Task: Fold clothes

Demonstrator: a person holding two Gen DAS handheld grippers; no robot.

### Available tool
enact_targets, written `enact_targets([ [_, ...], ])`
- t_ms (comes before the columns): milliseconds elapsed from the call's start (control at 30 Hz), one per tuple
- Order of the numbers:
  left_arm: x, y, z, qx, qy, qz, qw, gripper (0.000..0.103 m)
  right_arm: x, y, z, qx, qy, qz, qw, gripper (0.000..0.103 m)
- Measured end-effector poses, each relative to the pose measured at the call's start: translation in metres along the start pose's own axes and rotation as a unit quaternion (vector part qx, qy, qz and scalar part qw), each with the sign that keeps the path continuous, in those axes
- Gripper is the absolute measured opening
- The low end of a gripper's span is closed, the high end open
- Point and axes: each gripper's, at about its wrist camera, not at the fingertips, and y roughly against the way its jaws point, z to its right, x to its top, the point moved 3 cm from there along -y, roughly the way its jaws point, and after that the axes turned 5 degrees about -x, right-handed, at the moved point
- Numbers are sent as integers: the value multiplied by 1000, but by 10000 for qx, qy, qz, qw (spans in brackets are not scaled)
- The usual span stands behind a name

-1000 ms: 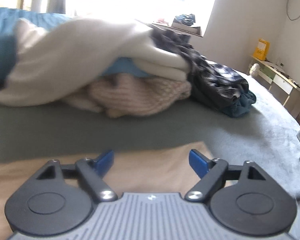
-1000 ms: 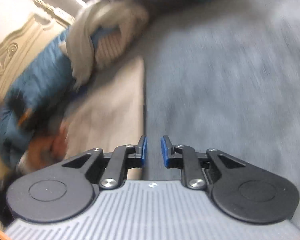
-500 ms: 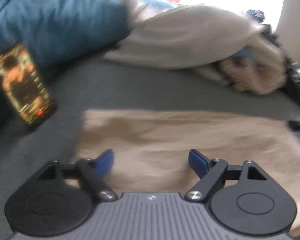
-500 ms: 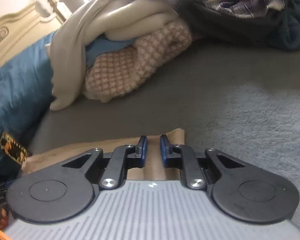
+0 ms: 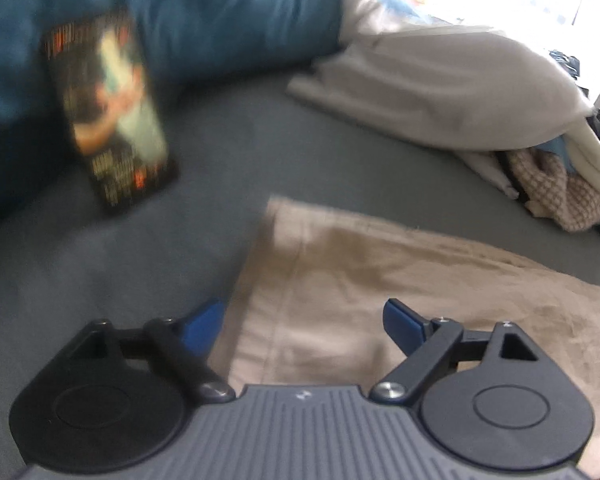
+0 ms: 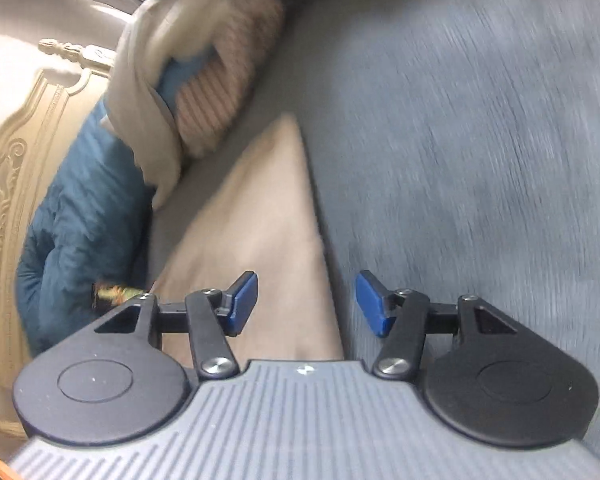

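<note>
Left wrist view: we see the left tongs (image 5: 302, 318) spread wide and still opening, blue pads apart, nothing pinched. The near edge of the tan garment (image 5: 400, 280) sits between them. It's a flat, thin woven cloth, folded into a rough rectangle with a stitched hem down its left side, lying on the grey bed cover (image 5: 140, 248), which has a short, felt-like nap. Left of it a phone (image 5: 112, 112) leans against a puffy teal duvet (image 5: 188, 12), screen lit, blurred. Behind the garment is a heap: a smooth cream garment (image 5: 440, 92) draped on top, a pink waffle-knit sweater (image 5: 560, 196) under it at right, with a bit of light blue showing between.

Right wrist view: heavy motion blur. The right tongs (image 6: 306, 306) are opening, pads parted, not pressing anything. The tan garment (image 6: 260, 220) runs up between them as a long narrowing wedge, its right edge straight along the bed cover (image 6: 480, 160); the left pad is over the cloth, the right pad over the bed cover. Upper left: the pink ribbed knit (image 6: 228, 80) and cream garment (image 6: 144, 112) bunched together, the teal duvet (image 6: 84, 220) below them, and a carved cream headboard (image 6: 16, 152) with scrollwork at the frame edge. We can just make out the phone (image 6: 114, 294) edge-on beside the left linkage.
</note>
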Motion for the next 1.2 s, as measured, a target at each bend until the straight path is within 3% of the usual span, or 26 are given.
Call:
enact_targets([
  [133, 2, -12, -19, -403, 464, -311, 9976, 89, -10, -9, 12, 522, -469, -434, 9966, 55],
  [333, 6, -17, -19, -516, 338, -469, 9970, 93, -7, -38, -5, 789, -361, -1041, 9908, 51],
  [367, 6, -18, -18, -511, 329, -471, 9970, 94, -6, -43, -7, 813, -356, -1130, 9896, 40],
  [400, 5, -19, -16, -483, 309, -472, 9972, 95, -7, -48, -8, 771, -344, -1211, 9890, 24],
  [433, 3, -19, -14, -443, 258, -485, 9975, 95, -8, -52, -9, 729, -340, -1279, 9885, 15],
  [500, 3, -20, -10, -394, 181, -553, 9975, 95, -9, -54, -10, 712, -401, -1225, 9891, 8],
  [700, 2, -18, 2, -307, 153, -720, 9968, 94, -6, -35, -9, 1005, -316, -830, 9910, 4],
  [1000, -11, -16, 40, -157, -1, -818, 9965, 93, 3, -6, 9, 1357, -305, -713, 9877, 4],
  [1200, -29, -12, 83, -351, -252, -1028, 9938, 88, 8, 29, 28, 1394, -354, -526, 9882, 4],
])
